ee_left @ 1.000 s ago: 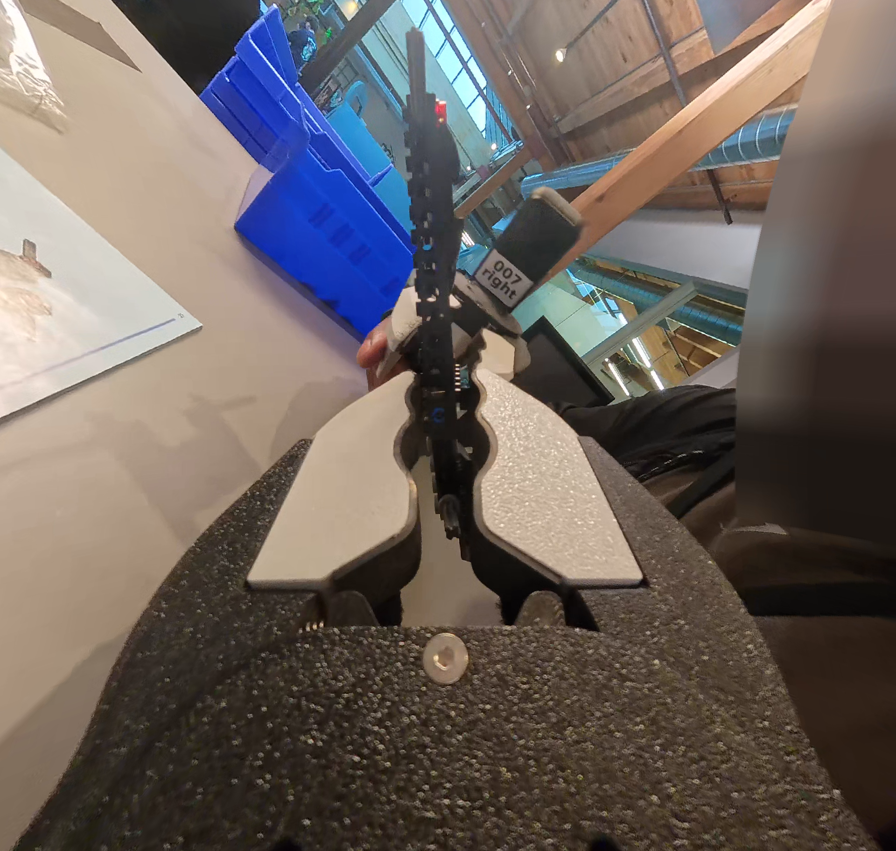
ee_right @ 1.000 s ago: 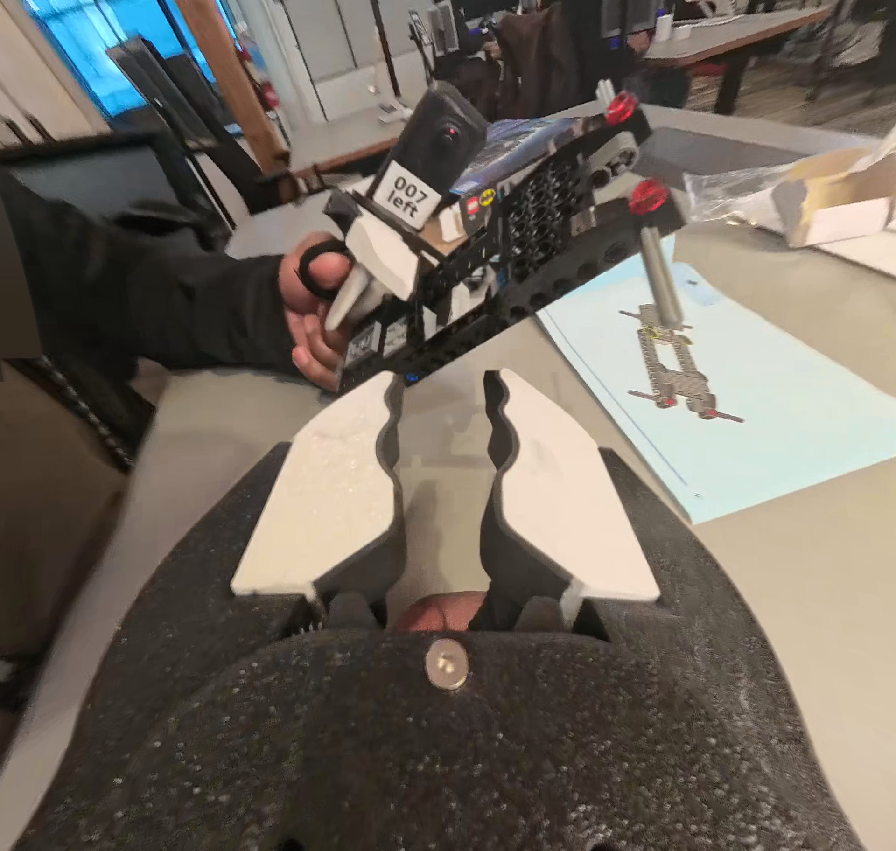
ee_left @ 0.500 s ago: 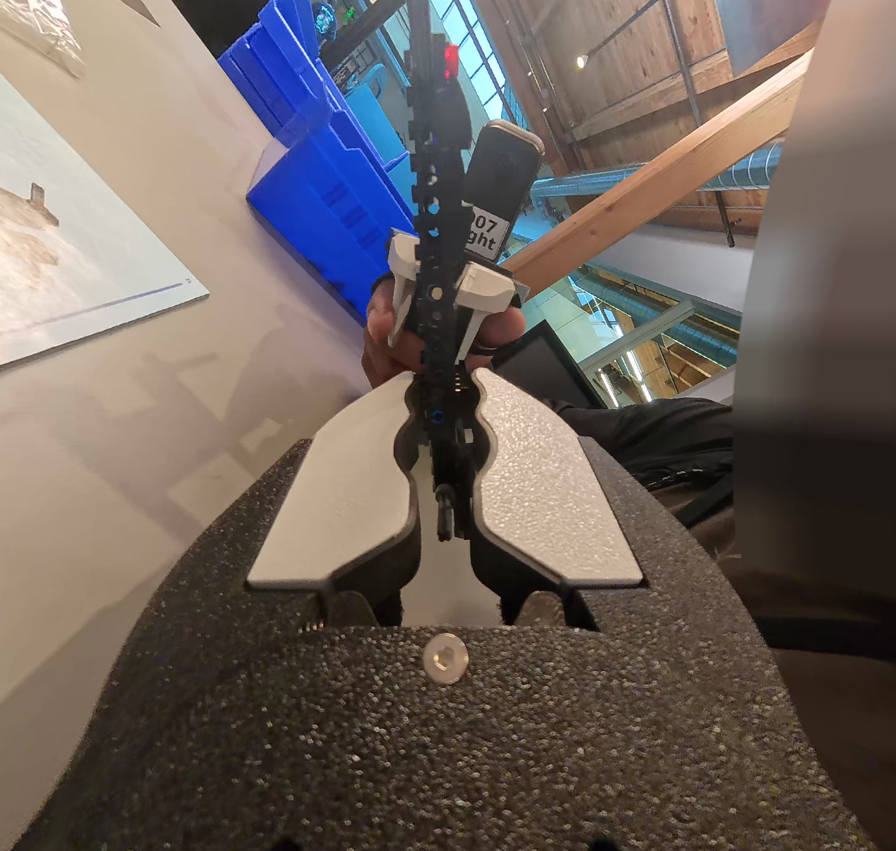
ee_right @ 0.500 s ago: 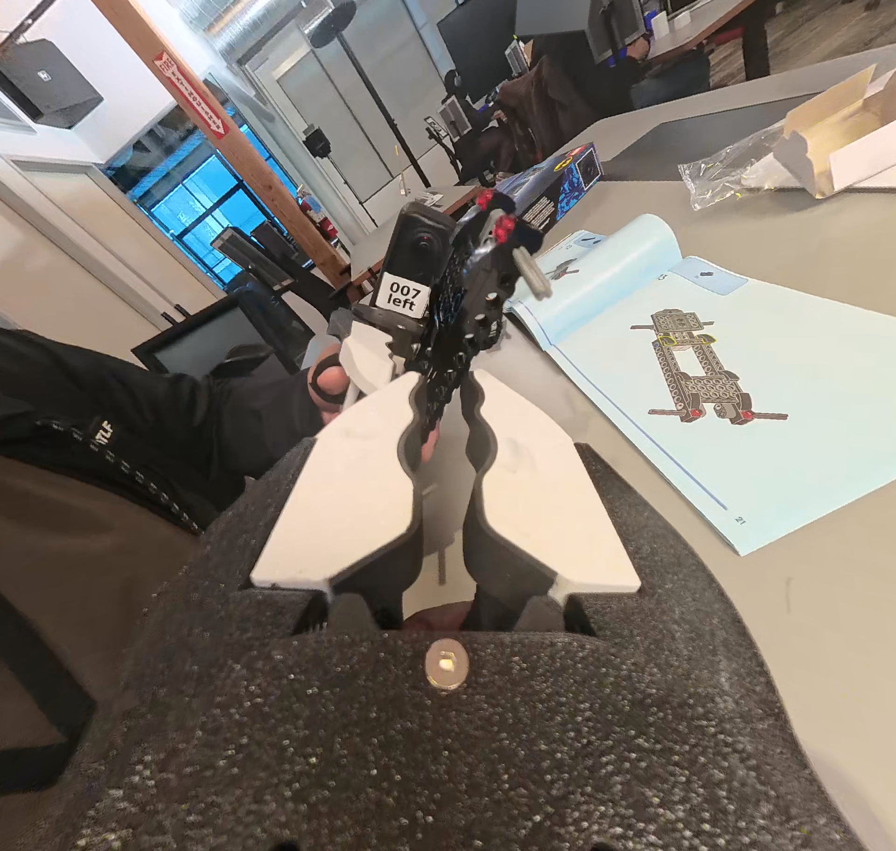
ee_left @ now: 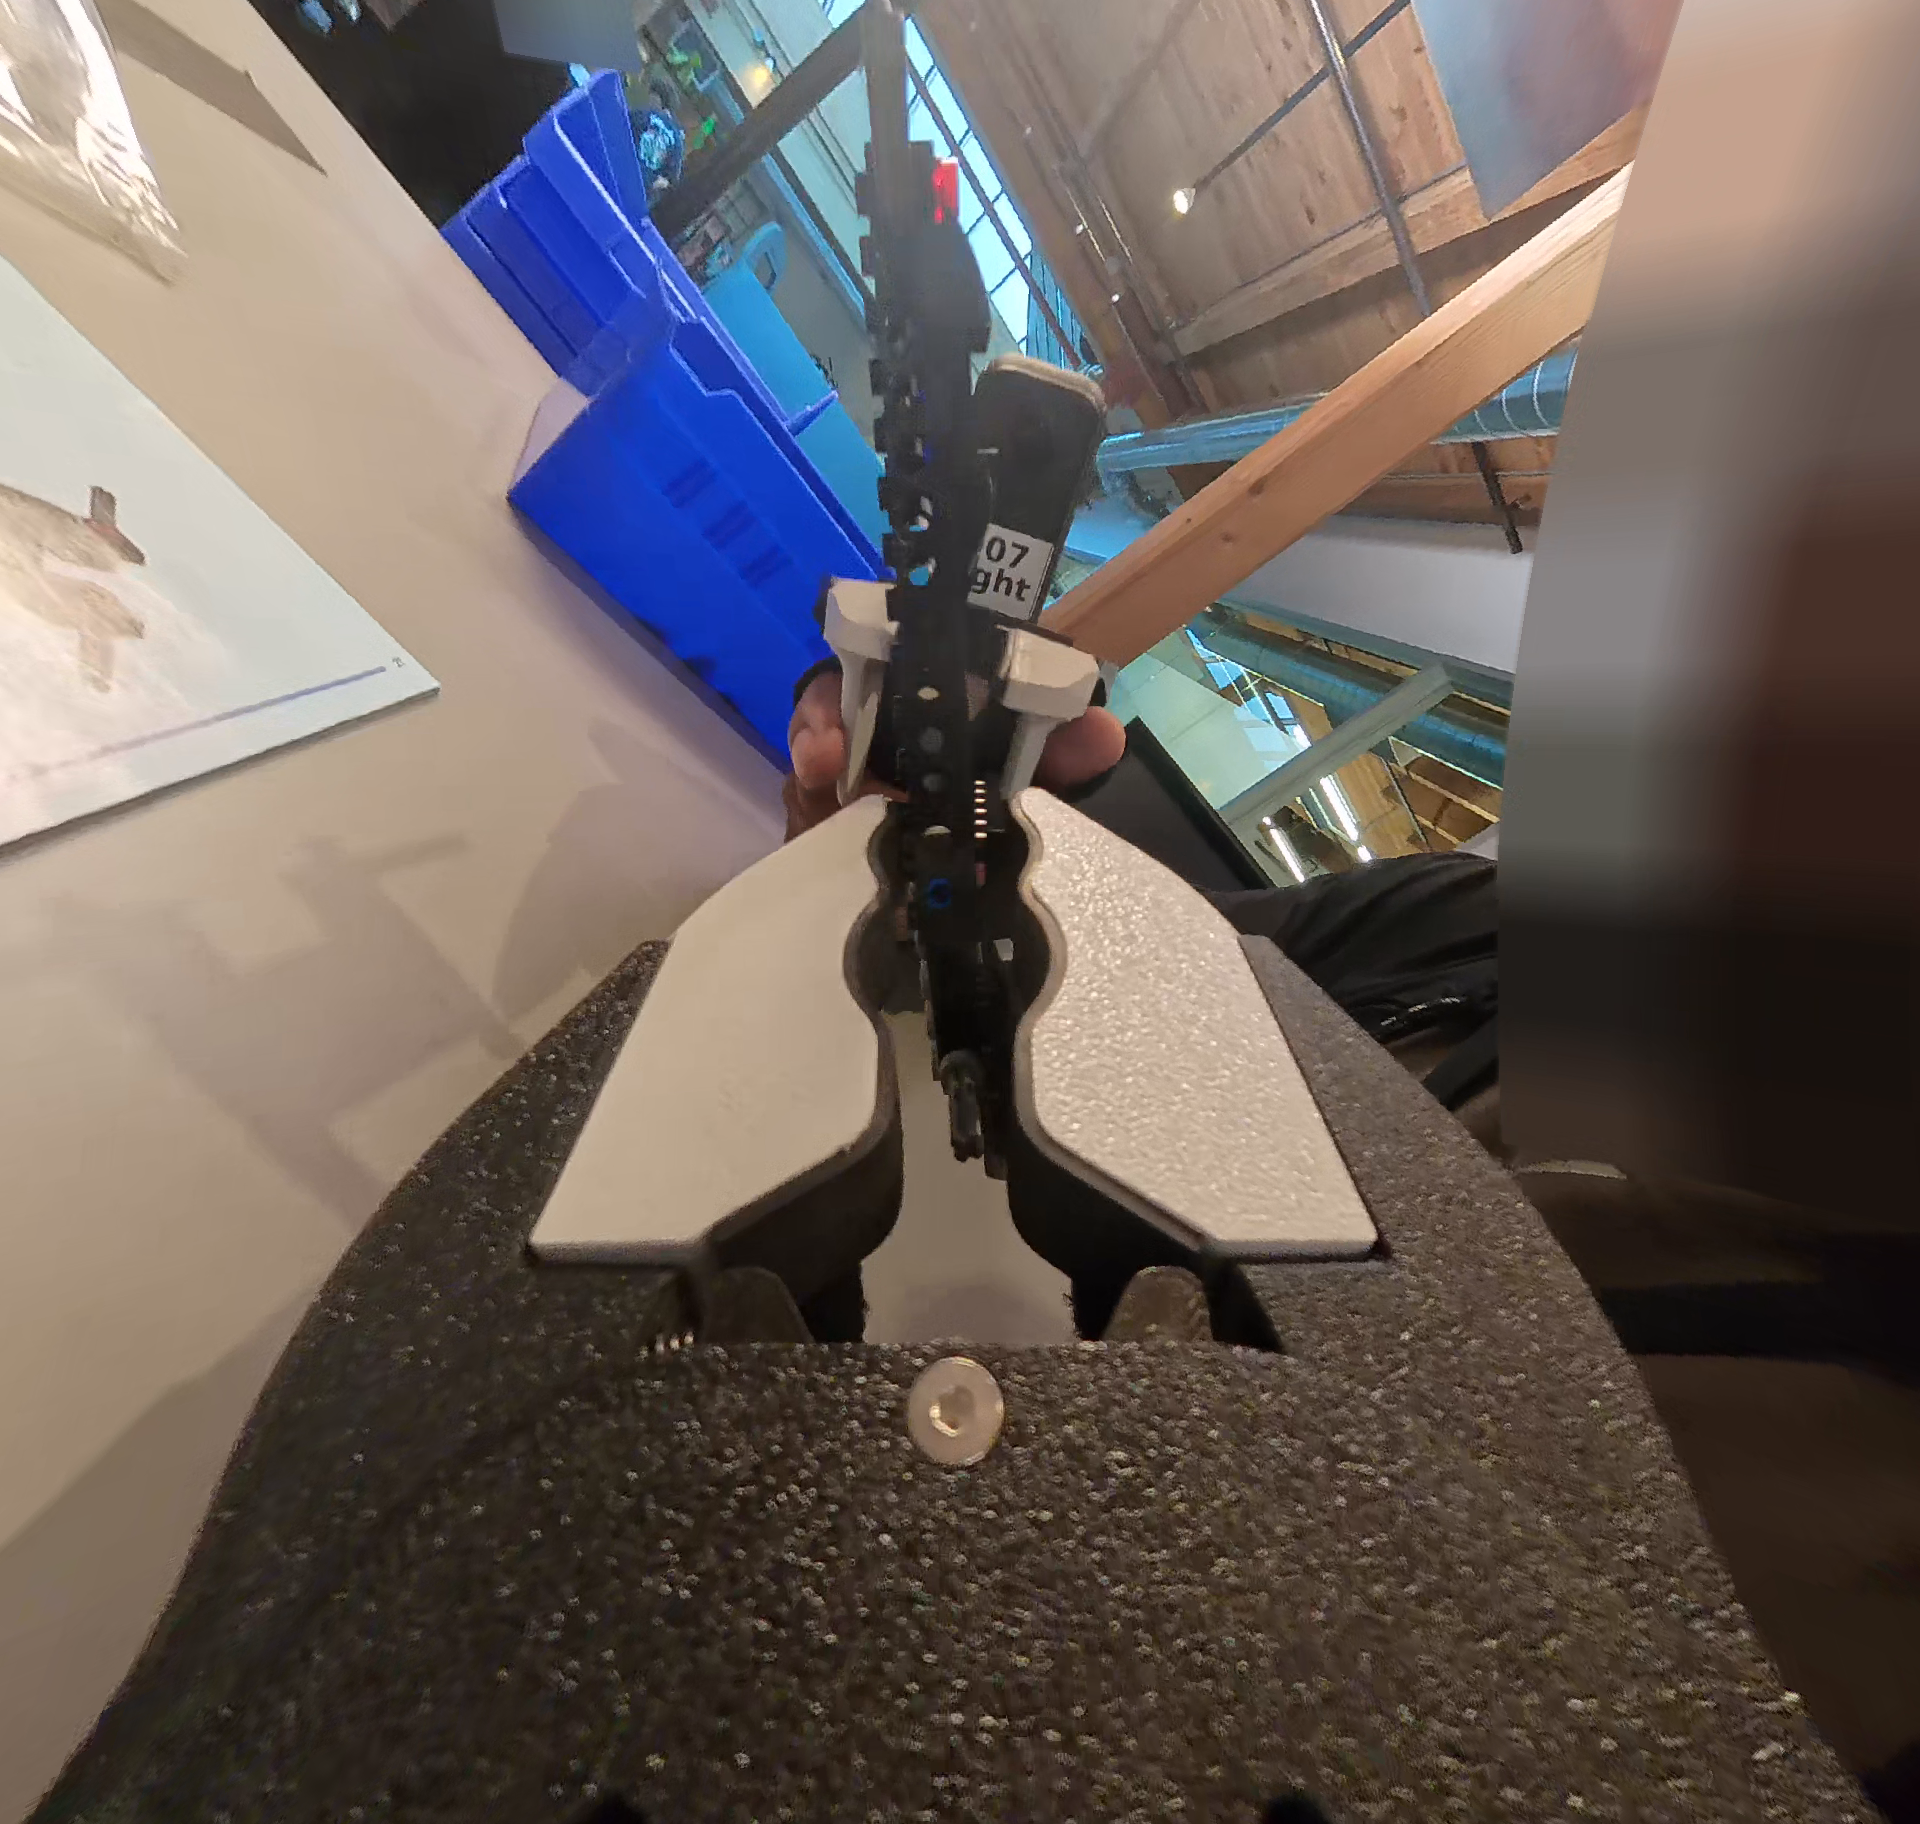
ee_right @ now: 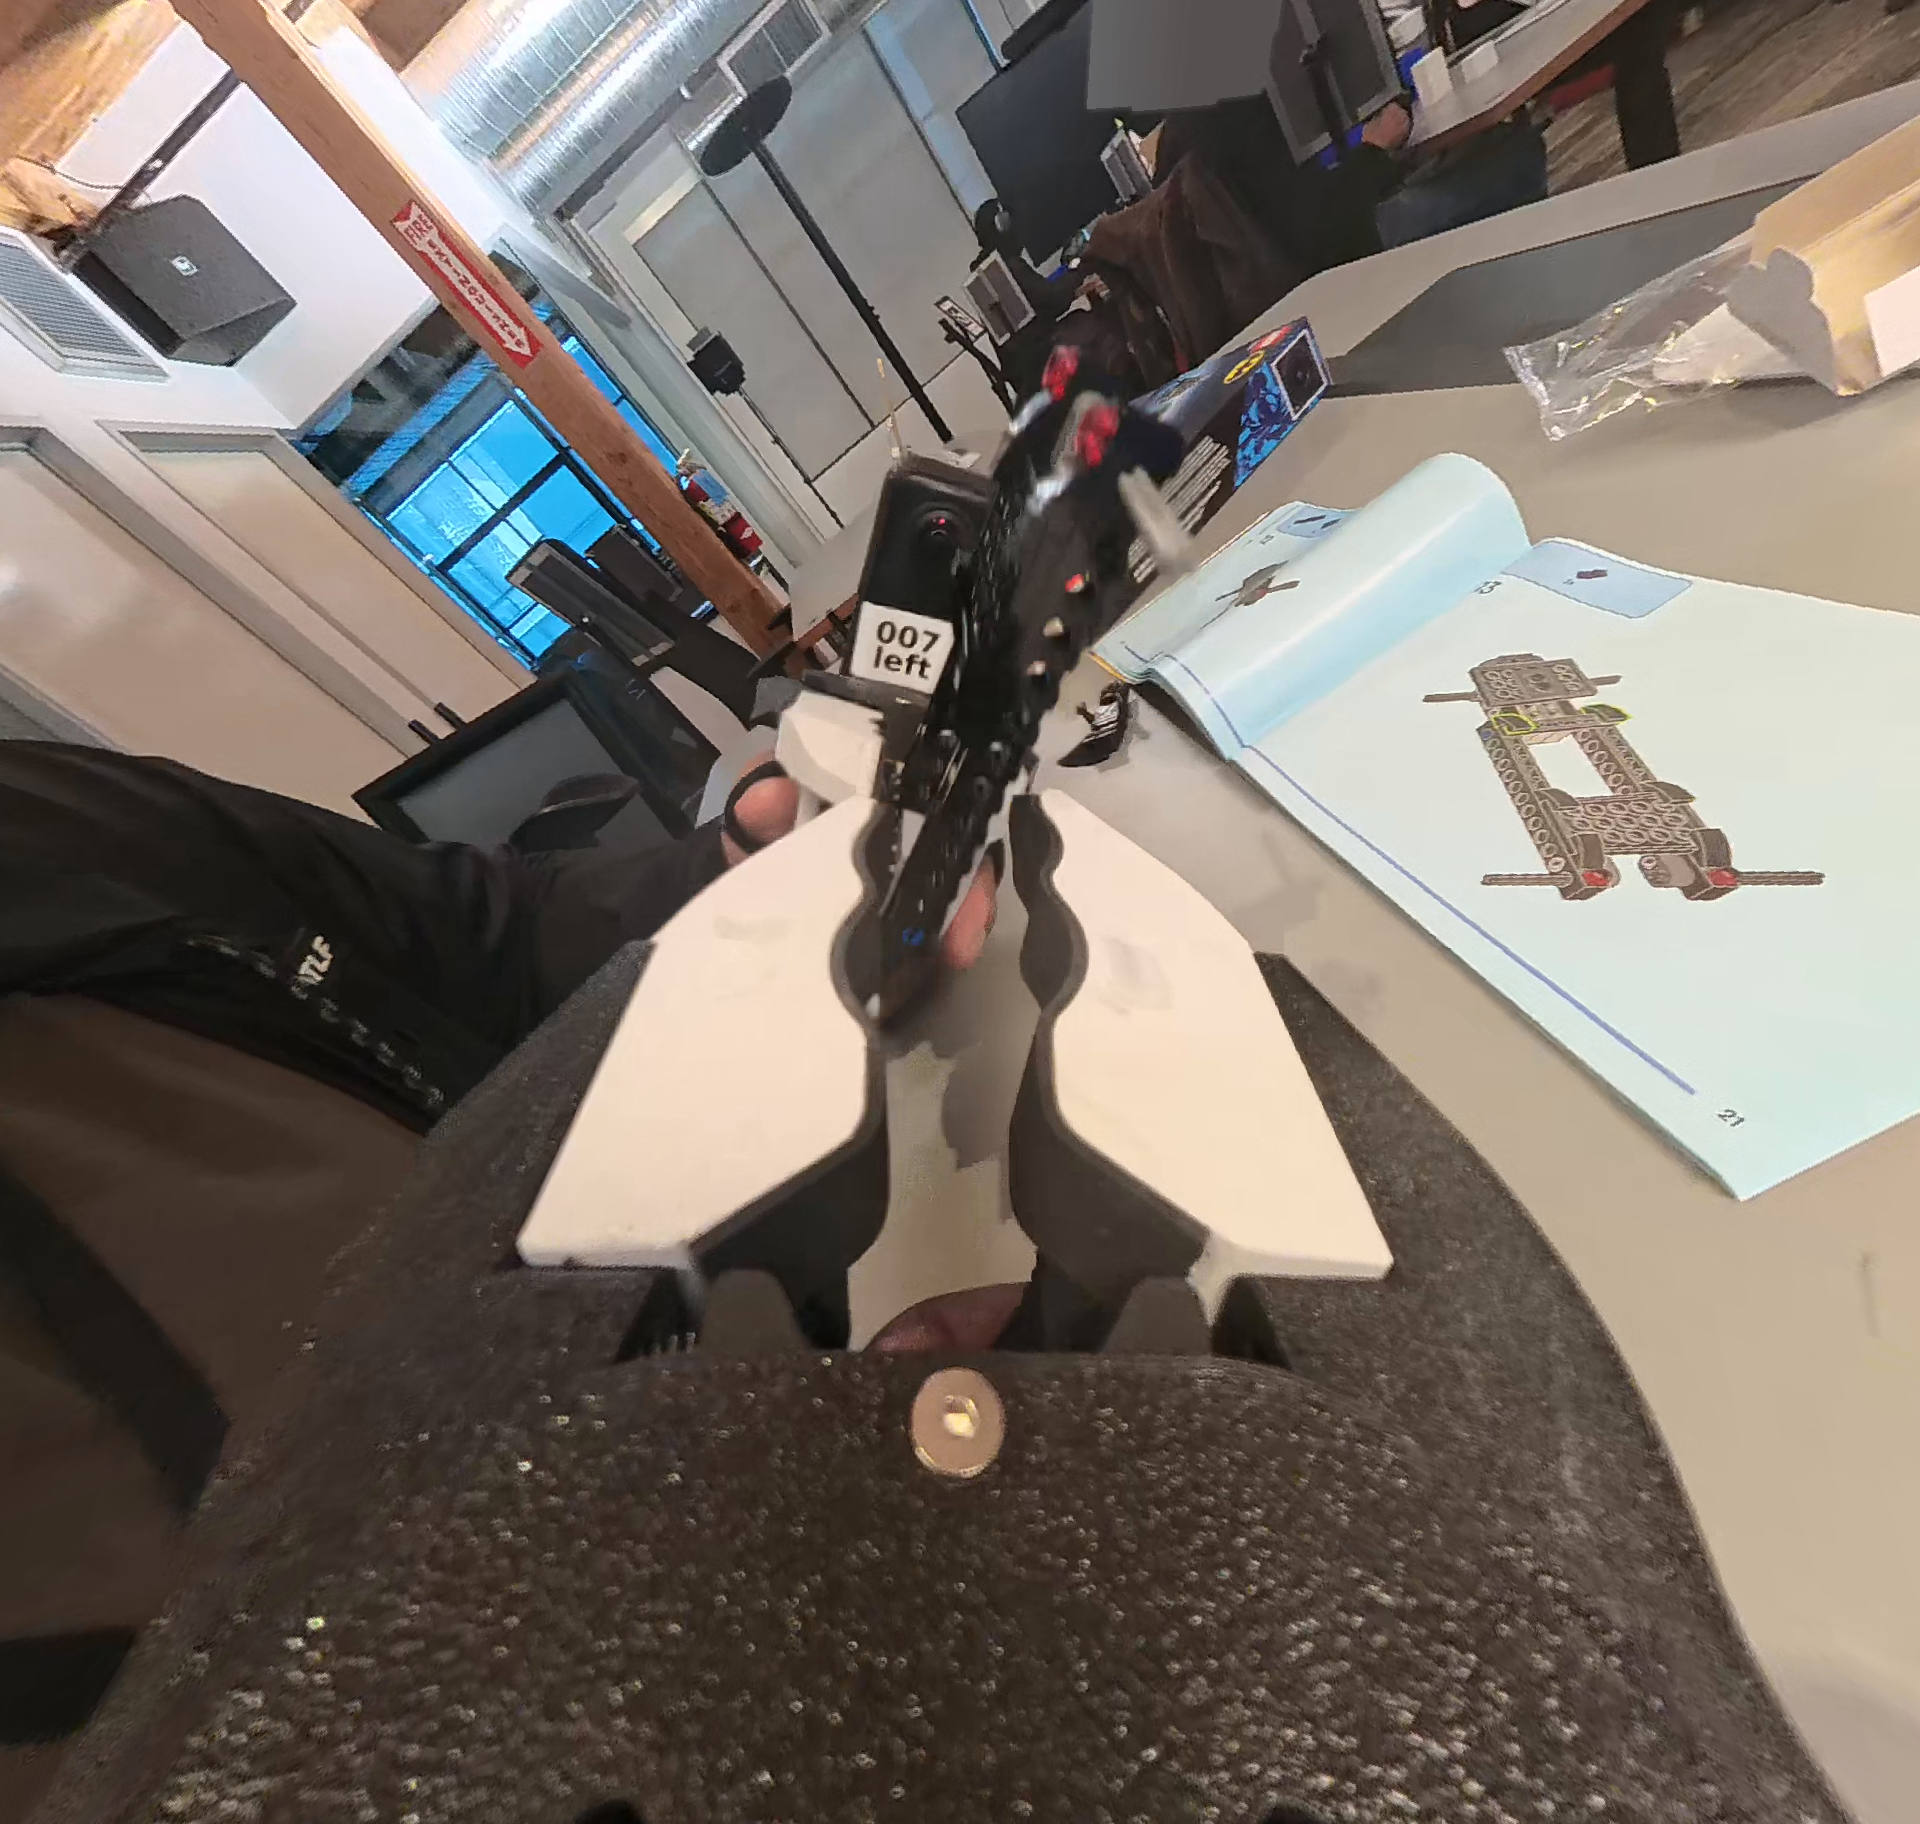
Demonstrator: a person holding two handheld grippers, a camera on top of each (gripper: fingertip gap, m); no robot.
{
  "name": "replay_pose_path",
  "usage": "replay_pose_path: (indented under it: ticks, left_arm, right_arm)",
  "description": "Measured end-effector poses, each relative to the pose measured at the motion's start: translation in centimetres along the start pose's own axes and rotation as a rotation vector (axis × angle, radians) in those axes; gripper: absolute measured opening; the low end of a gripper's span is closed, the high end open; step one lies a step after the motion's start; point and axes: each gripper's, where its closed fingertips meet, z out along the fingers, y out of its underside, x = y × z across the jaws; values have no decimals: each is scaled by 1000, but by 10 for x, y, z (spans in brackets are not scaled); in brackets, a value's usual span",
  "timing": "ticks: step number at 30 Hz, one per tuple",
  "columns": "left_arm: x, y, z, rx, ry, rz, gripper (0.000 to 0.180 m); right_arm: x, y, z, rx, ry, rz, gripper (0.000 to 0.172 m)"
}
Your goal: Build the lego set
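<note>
1. A black toy-brick assembly with red pins near its far end is lifted above the grey table, between the two grippers
2. The left gripper is clamped on this assembly: both its white fingers press against the black beams, and a thin black axle of the model sticks back into the gap between them
3. The right gripper has the near end of the same assembly between its fingers; the model lies against the left finger, but a clear gap is visible between it and the other finger, so the jaws stand apart
4. The person's hand is around the handle of the right gripper, in a black sleeve
5. On the table to the right lies an open light-blue instruction booklet; behind it are the dark blue toy box, a clear plastic bag and a cardboard box
6. In the left wrist view, blue plastic bins stand at the table's far edge
</note>
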Motion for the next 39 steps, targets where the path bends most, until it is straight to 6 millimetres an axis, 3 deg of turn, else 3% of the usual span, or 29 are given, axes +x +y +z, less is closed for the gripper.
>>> replay_pose_path:
  ticks: [10,20,27,39]
  left_arm:
    - [10,-12,-4,107,8,121,17]
    - [10,-12,-4,116,-1,144,17]
    - [10,-7,0,98,-5,144,17]
    - [7,4,-2,-46,-6,117,18]
  right_arm:
    - [-12,39,13,-173,-31,-34,27]
    - [-21,38,15,-156,-136,59,26]
    - [-17,38,19,-144,-111,34,12]
    - [-17,37,15,-138,-131,13,12]
